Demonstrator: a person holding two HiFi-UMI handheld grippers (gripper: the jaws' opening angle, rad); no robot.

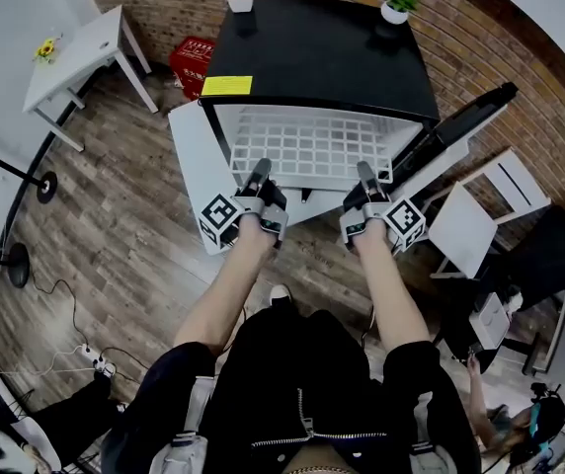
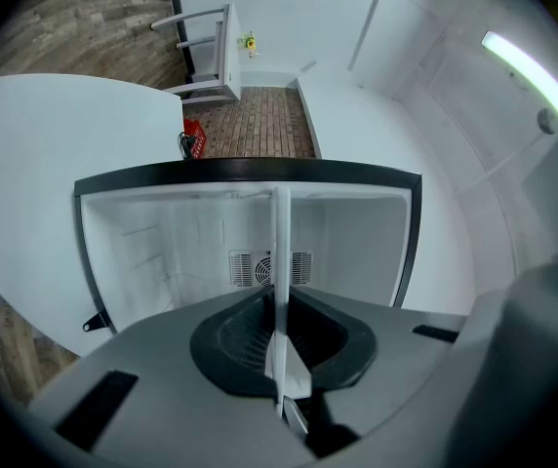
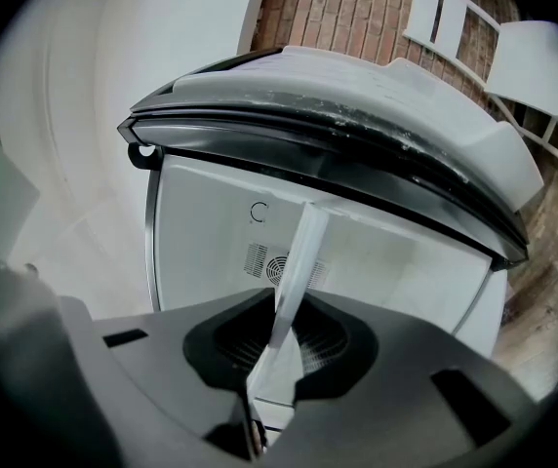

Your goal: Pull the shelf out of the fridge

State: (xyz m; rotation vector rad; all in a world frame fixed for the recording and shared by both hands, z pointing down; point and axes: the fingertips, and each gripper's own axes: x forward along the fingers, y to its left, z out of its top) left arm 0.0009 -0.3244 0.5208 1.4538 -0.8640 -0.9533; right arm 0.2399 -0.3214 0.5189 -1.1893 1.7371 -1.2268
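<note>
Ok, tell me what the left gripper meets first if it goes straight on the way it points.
The left gripper is shut on the shelf, so it would push that inward first. Past it, the line likely ends at the vent on the back wall of the fridge.

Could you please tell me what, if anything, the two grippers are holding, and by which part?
Both hold the shelf by its front edge: the left gripper is clamped near its left end and the right gripper near its right end.

White grid shelf (image 1: pixel 312 146), black fridge (image 1: pixel 322 57) with yellow label (image 1: pixel 226 85), red-brown brick wall (image 1: pixel 154 8).
</note>
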